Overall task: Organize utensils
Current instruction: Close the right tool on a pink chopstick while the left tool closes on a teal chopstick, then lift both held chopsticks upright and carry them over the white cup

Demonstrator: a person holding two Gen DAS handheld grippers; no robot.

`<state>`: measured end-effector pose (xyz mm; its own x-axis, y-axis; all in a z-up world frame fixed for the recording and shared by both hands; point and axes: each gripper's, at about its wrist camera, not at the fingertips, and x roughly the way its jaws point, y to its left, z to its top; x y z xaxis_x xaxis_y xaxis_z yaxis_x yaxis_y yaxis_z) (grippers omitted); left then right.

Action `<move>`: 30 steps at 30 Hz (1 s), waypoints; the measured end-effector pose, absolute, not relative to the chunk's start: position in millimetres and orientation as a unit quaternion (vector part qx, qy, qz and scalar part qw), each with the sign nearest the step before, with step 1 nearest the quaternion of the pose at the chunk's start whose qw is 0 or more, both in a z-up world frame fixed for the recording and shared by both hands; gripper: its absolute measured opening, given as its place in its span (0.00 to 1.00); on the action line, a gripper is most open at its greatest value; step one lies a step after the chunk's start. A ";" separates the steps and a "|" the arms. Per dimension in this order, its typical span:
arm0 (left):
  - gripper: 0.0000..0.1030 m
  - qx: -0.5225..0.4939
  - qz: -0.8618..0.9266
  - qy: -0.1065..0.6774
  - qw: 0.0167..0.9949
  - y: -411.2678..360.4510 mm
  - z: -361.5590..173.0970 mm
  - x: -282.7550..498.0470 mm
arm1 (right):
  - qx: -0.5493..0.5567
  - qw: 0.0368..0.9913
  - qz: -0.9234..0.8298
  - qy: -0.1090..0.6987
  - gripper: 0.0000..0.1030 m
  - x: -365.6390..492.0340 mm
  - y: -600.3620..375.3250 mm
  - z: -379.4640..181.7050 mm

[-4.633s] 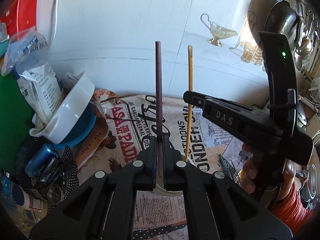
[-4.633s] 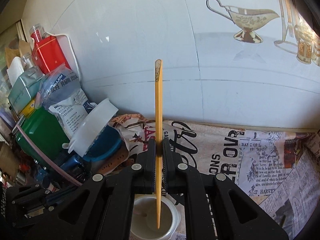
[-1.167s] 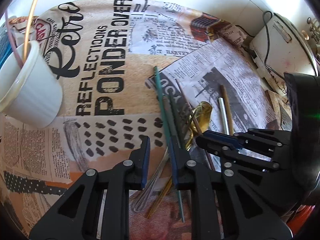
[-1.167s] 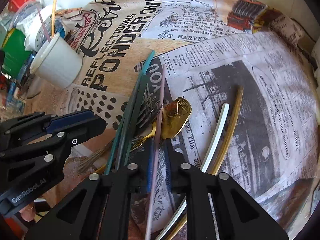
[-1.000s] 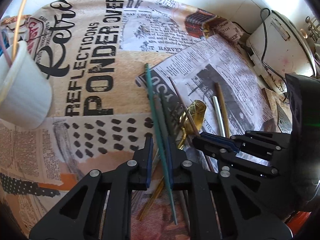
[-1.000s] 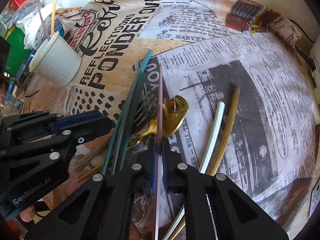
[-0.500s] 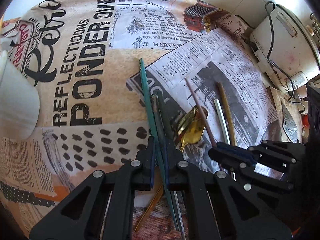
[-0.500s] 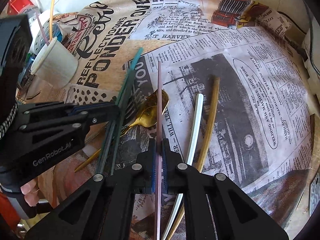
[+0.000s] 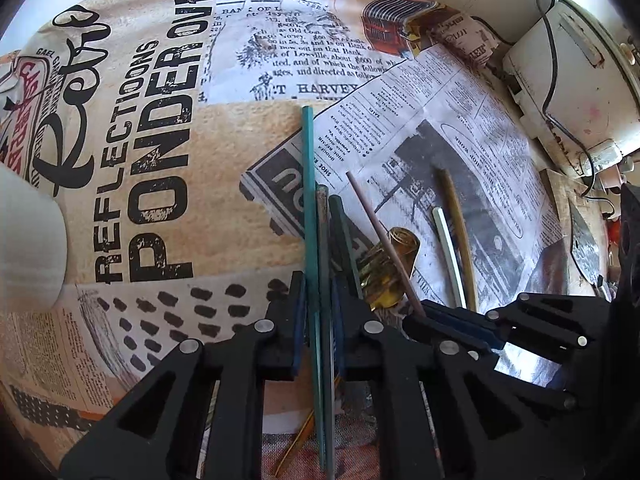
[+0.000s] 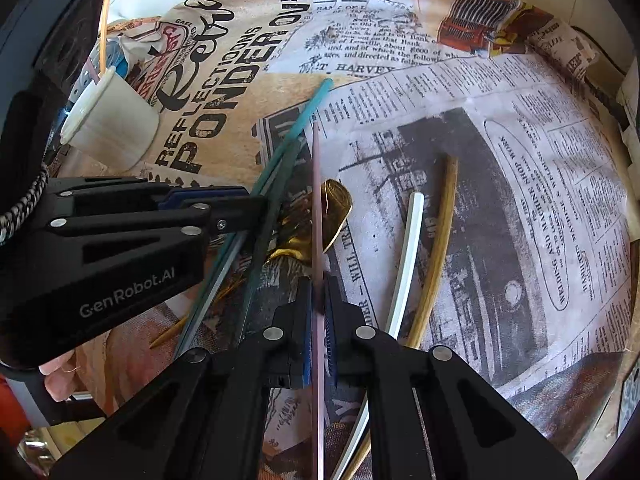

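Observation:
My left gripper point(image 9: 318, 280) points down at the newspaper-print cloth point(image 9: 240, 140). A teal chopstick point(image 9: 309, 184) and a grey one point(image 9: 322, 232) lie side by side between its pads, which touch them while the jaws are opening slightly. A dark green chopstick point(image 9: 344, 232) lies just outside the right finger. My right gripper point(image 10: 318, 280) is shut on a thin mauve chopstick point(image 10: 316, 200) that crosses a gold spoon point(image 10: 336, 208). In the right wrist view, the left gripper point(image 10: 256, 206) reaches in from the left.
A white chopstick point(image 10: 408, 252) and a tan one point(image 10: 440, 240) lie to the right of the spoon. A white cup point(image 10: 116, 128) with sticks in it stands at the far left. A white appliance point(image 9: 568, 80) with a cord sits at the cloth's right edge.
My left gripper has shifted right over the teal and grey chopsticks and narrowed around them. The cup has slid nearly out of its view. My right gripper stays shut on the mauve chopstick.

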<state>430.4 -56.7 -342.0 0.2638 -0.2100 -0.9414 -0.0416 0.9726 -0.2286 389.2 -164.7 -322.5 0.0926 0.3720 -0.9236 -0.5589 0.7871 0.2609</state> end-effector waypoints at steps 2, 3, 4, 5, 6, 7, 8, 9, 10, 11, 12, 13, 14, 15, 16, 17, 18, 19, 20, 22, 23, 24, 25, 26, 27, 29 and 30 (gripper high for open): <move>0.10 -0.108 -0.054 0.605 0.787 -56.0 -341.8 430.6 | -0.075 0.735 0.317 0.595 0.06 391.0 -162.7 -323.3; 0.10 -0.111 -0.054 0.605 0.787 -55.4 -341.7 430.5 | -0.072 0.735 0.316 0.596 0.05 392.6 -162.0 -323.7; 0.09 -0.117 -0.054 0.604 0.786 -55.9 -341.7 432.7 | -0.067 0.735 0.316 0.597 0.05 393.8 -162.2 -324.0; 0.09 -0.123 -0.055 0.604 0.785 -54.2 -341.1 431.5 | -0.062 0.734 0.316 0.598 0.05 395.5 -162.9 -324.3; 0.03 -0.127 -0.055 0.602 0.786 -52.9 -339.6 430.3 | -0.056 0.734 0.315 0.599 0.05 397.0 -163.8 -324.3; 0.03 -0.132 -0.057 0.600 0.787 -49.5 -337.0 427.7 | -0.052 0.734 0.314 0.599 0.05 398.2 -165.1 -324.3; 0.03 -0.136 -0.058 0.599 0.787 -48.3 -335.4 426.2 | -0.051 0.736 0.313 0.598 0.05 398.7 -165.9 -323.7; 0.03 -0.138 -0.058 0.597 0.789 -47.3 -333.4 424.4 | -0.049 0.738 0.312 0.597 0.05 399.1 -168.4 -322.3; 0.03 -0.137 -0.059 0.595 0.790 -46.1 -331.9 421.9 | -0.046 0.739 0.311 0.595 0.05 400.0 -169.5 -321.5; 0.03 -0.134 -0.058 0.595 0.790 -45.2 -330.7 419.5 | -0.044 0.740 0.311 0.595 0.05 400.7 -171.0 -320.6; 0.03 -0.131 -0.059 0.590 0.795 -44.8 -329.4 417.5 | -0.042 0.742 0.310 0.593 0.05 401.4 -171.7 -319.7; 0.03 -0.130 -0.057 0.589 0.795 -44.1 -328.0 415.1 | -0.040 0.743 0.309 0.592 0.05 401.3 -172.5 -318.3; 0.03 -0.130 -0.056 0.589 0.796 -43.5 -326.6 412.9 | -0.038 0.745 0.309 0.590 0.05 402.0 -173.4 -317.3; 0.03 -0.130 -0.056 0.587 0.797 -42.3 -324.5 409.9 | -0.036 0.746 0.309 0.589 0.05 402.4 -174.4 -315.5; 0.03 -0.129 -0.056 0.586 0.798 -40.5 -322.1 407.0 | -0.033 0.748 0.309 0.587 0.05 403.0 -175.2 -313.8; 0.03 -0.128 -0.058 0.584 0.799 -39.7 -319.9 404.1 | -0.031 0.750 0.308 0.585 0.05 403.5 -176.3 -312.1; 0.03 -0.126 -0.060 0.585 0.799 -40.4 -318.4 402.3 | -0.028 0.751 0.309 0.583 0.05 404.1 -177.3 -310.0; 0.03 -0.126 -0.064 0.587 0.797 -39.8 -317.4 399.0 | -0.027 0.752 0.309 0.581 0.05 402.6 -179.0 -308.4; 0.03 -0.125 -0.068 0.590 0.795 -39.6 -317.3 396.5 | -0.026 0.753 0.309 0.580 0.05 403.0 -179.7 -306.9; 0.03 -0.113 -0.071 0.601 0.788 -41.1 -319.1 390.5 | -0.026 0.755 0.309 0.577 0.05 402.5 -181.4 -303.3; 0.03 -0.105 -0.071 0.607 0.785 -42.9 -321.3 388.1 | -0.027 0.757 0.309 0.575 0.05 402.4 -181.9 -302.0; 0.03 -0.096 -0.073 0.614 0.780 -43.6 -324.0 384.0 | -0.027 0.758 0.309 0.573 0.05 401.8 -182.3 -300.6; 0.03 -0.088 -0.074 0.622 0.775 -44.5 -326.2 381.1 | -0.027 0.759 0.310 0.573 0.05 401.2 -182.0 -299.7; 0.03 -0.080 -0.073 0.628 0.771 -44.8 -328.8 378.8 | -0.028 0.759 0.310 0.572 0.05 400.3 -181.6 -298.8; 0.03 -0.072 -0.072 0.633 0.767 -44.9 -331.1 377.3 | -0.028 0.759 0.310 0.571 0.05 400.7 -180.7 -298.6; 0.03 -0.067 -0.075 0.646 0.756 -42.9 -336.6 376.6 | -0.029 0.760 0.312 0.569 0.05 400.7 -181.1 -297.6; 0.03 -0.069 -0.074 0.653 0.751 -40.9 -338.8 378.3 | -0.029 0.760 0.313 0.569 0.05 400.4 -181.4 -297.5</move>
<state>378.3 -40.9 -338.8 0.1374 -0.2015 -0.9698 0.0205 0.9795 -0.2006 400.4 -181.4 -297.5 0.1570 0.4421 -0.8831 -0.5085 0.8028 0.3115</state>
